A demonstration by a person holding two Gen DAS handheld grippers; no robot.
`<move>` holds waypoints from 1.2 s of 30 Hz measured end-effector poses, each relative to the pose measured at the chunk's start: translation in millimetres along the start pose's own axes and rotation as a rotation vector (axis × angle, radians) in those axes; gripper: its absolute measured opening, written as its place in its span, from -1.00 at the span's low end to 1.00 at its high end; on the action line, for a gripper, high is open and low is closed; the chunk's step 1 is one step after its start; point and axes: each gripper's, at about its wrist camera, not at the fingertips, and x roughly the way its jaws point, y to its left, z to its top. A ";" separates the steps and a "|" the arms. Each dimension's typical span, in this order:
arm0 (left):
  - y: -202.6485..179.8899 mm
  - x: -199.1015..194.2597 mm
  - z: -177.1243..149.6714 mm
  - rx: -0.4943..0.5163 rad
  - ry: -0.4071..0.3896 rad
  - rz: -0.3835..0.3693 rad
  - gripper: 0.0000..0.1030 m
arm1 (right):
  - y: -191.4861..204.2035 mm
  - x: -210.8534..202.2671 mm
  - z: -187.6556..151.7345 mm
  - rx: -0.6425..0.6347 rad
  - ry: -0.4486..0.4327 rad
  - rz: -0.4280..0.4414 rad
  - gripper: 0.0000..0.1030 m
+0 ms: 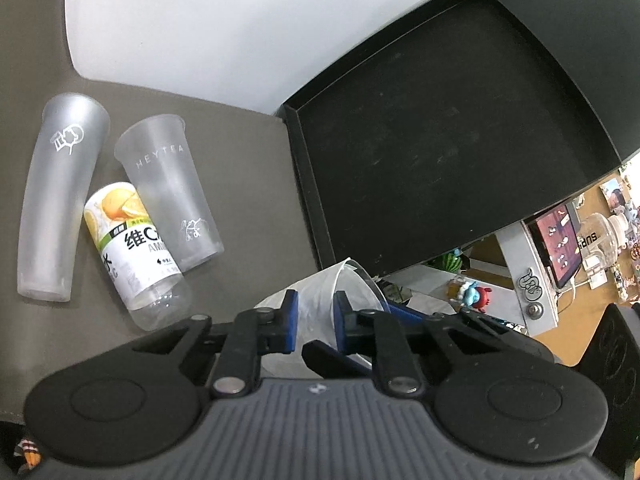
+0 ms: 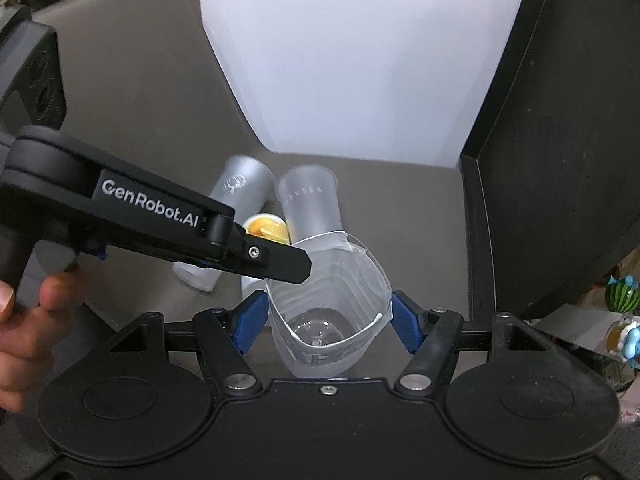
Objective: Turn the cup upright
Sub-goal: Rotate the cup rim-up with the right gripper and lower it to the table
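Note:
A clear plastic cup [image 2: 328, 304] is held in the air between both grippers, its mouth towards the right wrist camera and squeezed out of round. My right gripper [image 2: 328, 316] is shut on the cup's sides with its blue pads [image 2: 252, 320]. My left gripper [image 1: 316, 320] is shut on the cup's wall [image 1: 320, 300] near the rim; it shows in the right wrist view [image 2: 280, 264] as a black finger over the rim.
On the grey mat [image 1: 240, 160] lie two frosted cups [image 1: 168, 188] [image 1: 60, 200] and a plastic bottle with an orange label [image 1: 128, 236]. A black tray [image 1: 440, 140] sits to the right. White paper [image 2: 352, 60] lies beyond.

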 end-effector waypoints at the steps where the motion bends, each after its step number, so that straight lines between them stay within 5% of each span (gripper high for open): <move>1: 2.1 2.1 -0.5 -0.005 0.002 0.000 -0.67 | -0.4 3.4 -0.1 0.001 0.010 -0.003 0.27; 17: 38.1 38.9 -11.7 -0.069 0.072 -0.014 -0.67 | 5.0 56.6 -5.7 -0.017 0.189 -0.072 0.26; 33: 46.7 44.2 -11.5 -0.078 0.082 -0.006 -0.66 | 10.1 76.8 -11.1 -0.039 0.277 -0.079 0.31; 36: 43.5 42.8 -10.4 -0.069 0.081 0.012 -0.63 | 9.8 76.3 -12.2 -0.035 0.287 -0.077 0.52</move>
